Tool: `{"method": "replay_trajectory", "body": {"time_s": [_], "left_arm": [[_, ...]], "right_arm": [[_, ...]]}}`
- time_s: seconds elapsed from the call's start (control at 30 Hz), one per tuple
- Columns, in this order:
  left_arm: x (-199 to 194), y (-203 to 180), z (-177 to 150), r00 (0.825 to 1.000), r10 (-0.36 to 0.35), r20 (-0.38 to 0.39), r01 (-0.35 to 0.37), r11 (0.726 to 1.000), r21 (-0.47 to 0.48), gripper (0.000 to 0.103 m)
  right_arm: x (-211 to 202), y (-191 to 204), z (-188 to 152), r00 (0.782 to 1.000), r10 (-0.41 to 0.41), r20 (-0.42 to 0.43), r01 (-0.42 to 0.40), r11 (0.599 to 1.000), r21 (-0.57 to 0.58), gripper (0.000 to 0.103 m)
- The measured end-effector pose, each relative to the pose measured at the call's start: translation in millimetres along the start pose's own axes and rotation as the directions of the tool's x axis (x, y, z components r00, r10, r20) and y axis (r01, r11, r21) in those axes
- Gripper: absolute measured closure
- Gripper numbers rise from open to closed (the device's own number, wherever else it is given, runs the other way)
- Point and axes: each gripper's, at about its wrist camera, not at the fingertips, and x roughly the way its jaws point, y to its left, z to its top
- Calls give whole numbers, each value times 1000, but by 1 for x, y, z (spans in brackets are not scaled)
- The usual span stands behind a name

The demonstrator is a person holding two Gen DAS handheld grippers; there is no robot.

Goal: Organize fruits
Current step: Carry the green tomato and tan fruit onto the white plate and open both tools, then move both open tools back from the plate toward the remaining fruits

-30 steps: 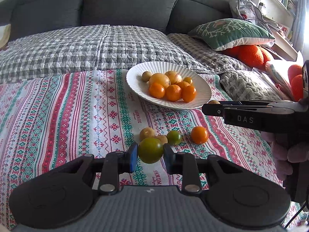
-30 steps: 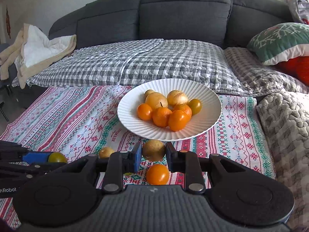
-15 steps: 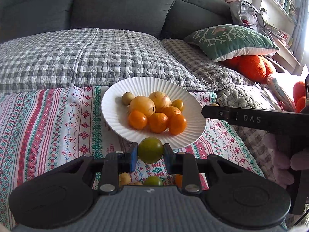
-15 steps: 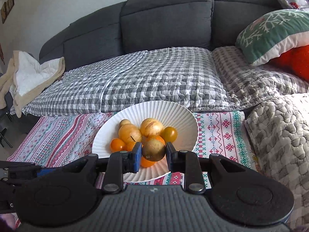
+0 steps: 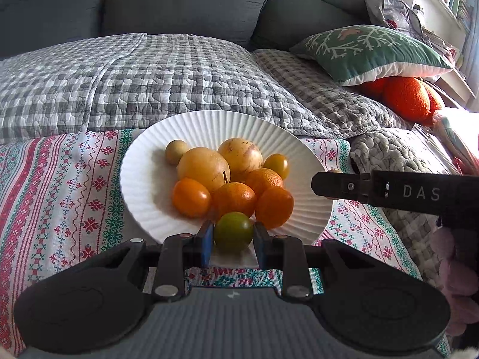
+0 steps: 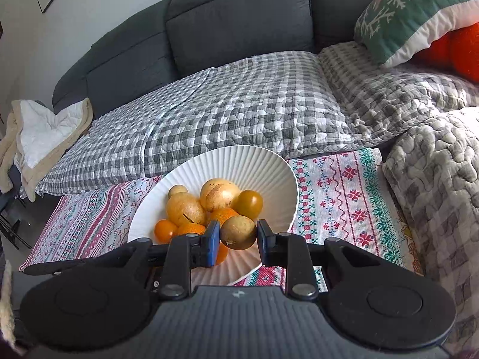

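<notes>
A white ribbed plate (image 5: 143, 179) holds several orange and yellow fruits (image 5: 233, 197) on a patterned cloth. My left gripper (image 5: 233, 234) is shut on a green fruit (image 5: 233, 232) and holds it over the plate's near rim. My right gripper (image 6: 238, 236) is shut on a brown-yellow fruit (image 6: 239, 232) over the plate (image 6: 269, 173), above the piled fruits (image 6: 185, 209). The right gripper's black finger (image 5: 374, 190) reaches in from the right in the left wrist view.
The patterned cloth (image 5: 60, 194) lies on a grey checked quilt (image 5: 149, 71) before a dark sofa (image 5: 179, 0). A green cushion (image 5: 371, 51) and orange plush balls (image 5: 407, 95) sit right. A beige blanket (image 6: 39, 137) lies far left.
Both grippers moved forward with their fruits, from over the cloth to over the plate. The loose fruits on the cloth dropped out of view.
</notes>
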Motion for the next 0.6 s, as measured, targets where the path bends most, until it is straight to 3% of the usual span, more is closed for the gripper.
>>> {"method": "replay_trajectory", "body": {"time_s": [0.33,0.5,0.6], "left_arm": [[1,-2,-1,1000,22,16,-23,1000,13,77],[-7,-2,-1,999,16,28,-16,1000,20,45],[-13,1,-2,1000,12,29,-12,1000,16,38]], "right_arm": [[3,2,-3,1000,-2,-11,2,1000,4,77],[-1,3,-1,1000,-4,-2,4,1000,8,62],[-4,5,0,1000,-9,-1,9,1000,4,50]]}}
